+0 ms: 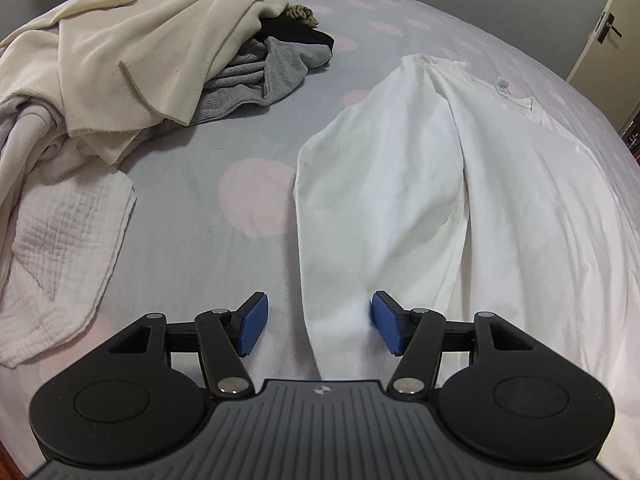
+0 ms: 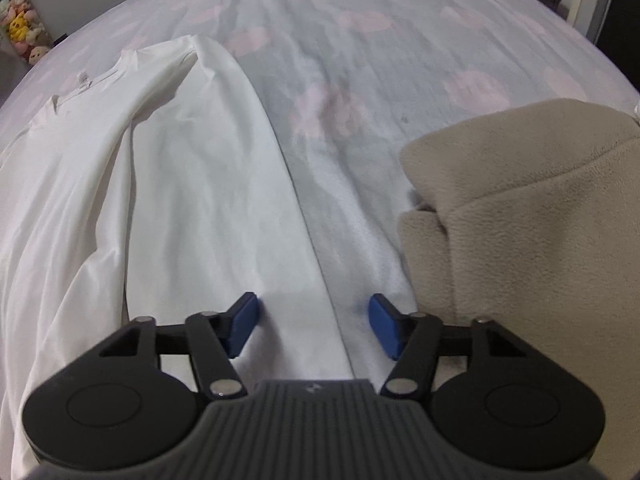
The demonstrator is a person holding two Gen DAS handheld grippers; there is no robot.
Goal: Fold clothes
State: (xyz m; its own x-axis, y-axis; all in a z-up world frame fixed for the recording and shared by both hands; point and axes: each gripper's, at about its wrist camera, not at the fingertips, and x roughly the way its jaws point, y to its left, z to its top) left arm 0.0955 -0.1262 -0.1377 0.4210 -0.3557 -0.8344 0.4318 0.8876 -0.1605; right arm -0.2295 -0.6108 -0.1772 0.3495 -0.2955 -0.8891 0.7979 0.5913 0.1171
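Observation:
A white shirt (image 1: 420, 184) lies spread on the bed, its sides folded inward and its collar at the far end. My left gripper (image 1: 318, 324) is open, its blue pads straddling the shirt's near left edge. The shirt also shows in the right wrist view (image 2: 180, 200). My right gripper (image 2: 314, 326) is open, its jaws straddling the shirt's near right edge, low over the sheet. Neither gripper holds anything.
A pile of cream, grey and black clothes (image 1: 160, 60) lies at the far left. A white textured cloth (image 1: 60, 248) lies at the near left. A folded beige fleece (image 2: 520, 220) lies right of the right gripper. The bedsheet (image 2: 360, 80) is grey with pink spots.

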